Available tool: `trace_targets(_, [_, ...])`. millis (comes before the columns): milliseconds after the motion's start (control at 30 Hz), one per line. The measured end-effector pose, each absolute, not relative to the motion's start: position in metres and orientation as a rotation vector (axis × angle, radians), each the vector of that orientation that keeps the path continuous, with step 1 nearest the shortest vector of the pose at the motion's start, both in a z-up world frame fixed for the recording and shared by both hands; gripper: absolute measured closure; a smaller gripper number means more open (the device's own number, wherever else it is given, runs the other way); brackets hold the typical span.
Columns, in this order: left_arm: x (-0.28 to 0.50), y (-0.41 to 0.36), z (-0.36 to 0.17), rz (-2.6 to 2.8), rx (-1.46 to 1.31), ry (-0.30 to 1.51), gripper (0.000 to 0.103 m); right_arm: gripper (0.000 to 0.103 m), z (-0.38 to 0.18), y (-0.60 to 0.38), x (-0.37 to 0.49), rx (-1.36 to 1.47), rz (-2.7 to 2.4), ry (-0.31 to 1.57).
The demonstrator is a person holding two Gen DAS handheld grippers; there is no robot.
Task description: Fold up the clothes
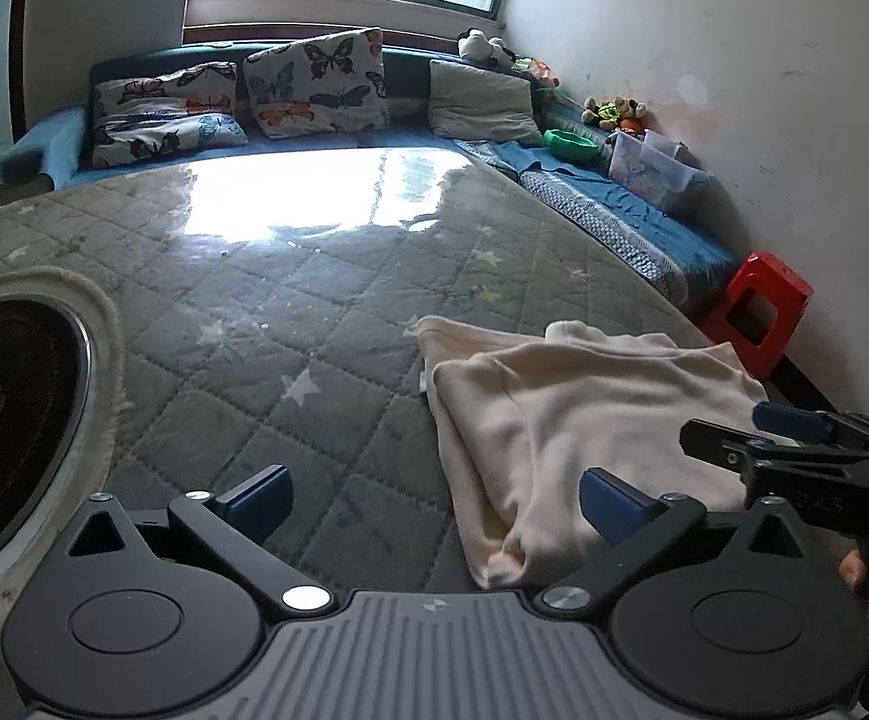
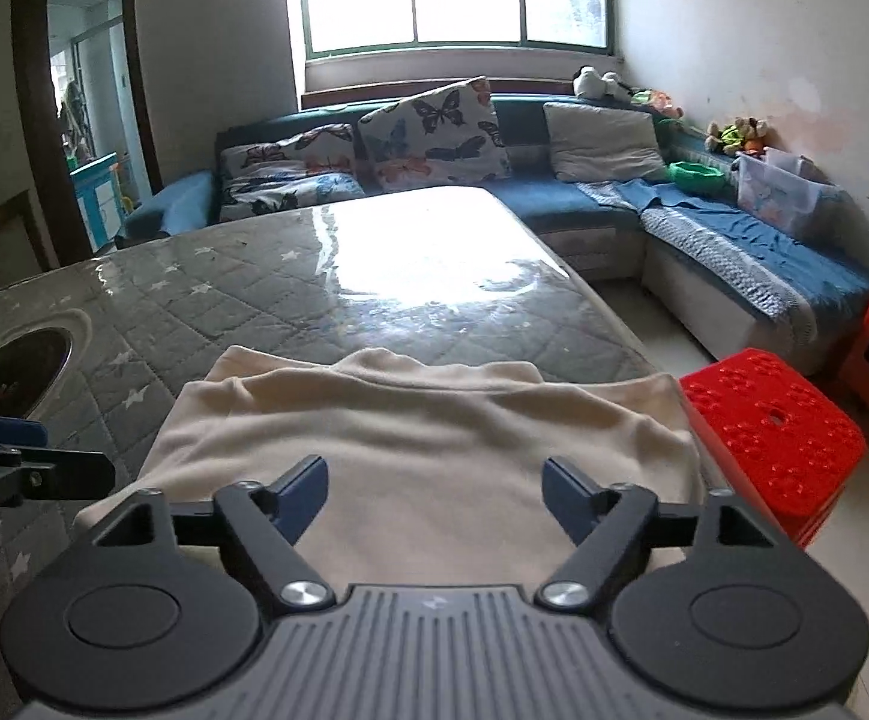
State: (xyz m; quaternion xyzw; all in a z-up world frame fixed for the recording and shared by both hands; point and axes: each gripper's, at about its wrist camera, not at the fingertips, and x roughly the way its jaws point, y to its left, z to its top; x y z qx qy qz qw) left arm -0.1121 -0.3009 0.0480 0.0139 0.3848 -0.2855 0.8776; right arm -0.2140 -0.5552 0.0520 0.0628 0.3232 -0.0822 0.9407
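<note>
We see a cream garment (image 2: 422,450) lying on the quilted surface (image 2: 242,294), lower centre of the right wrist view and lower right of the left wrist view (image 1: 578,420). It's already doubled over, one layer lying over another, with a rolled hem or cuff at its near corner in the left view. Its right edge lies at the surface's edge, next to a red stool (image 2: 776,432).

The right claw (image 2: 434,495) is spread wide, holding nothing, poised over the garment's near part; we can't tell if the pads touch the cloth. The left claw (image 1: 434,501) is also wide and holding nothing, above the surface with its right pad over the garment's left edge.

We judge the cloth soft, light and limp, some knit or fleece. It will drape and sag when lifted and won't hold a shape. The surface looks glossy, like a clear cover over the quilt, so the garment may slide rather than stay put.

Best grips, we think: pinch both layers at an edge or corner, the left claw at the near left corner, the right claw on the near right edge. Grabbing one layer risks undoing the fold. Lifting both corners evenly should keep the fold square.
</note>
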Motion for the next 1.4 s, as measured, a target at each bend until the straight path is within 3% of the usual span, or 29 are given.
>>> trace_targets(600, [-0.155,-0.289,0.042,-0.573,0.070,0.772,0.000,0.000,0.049,-0.532,-0.262,0.161,-0.210,0.658])
trace_targets(1400, [-0.188,-0.287,0.028,-0.536,0.125,0.808,0.000,0.000,0.031,-0.523,-0.302,0.202,-0.296,0.692])
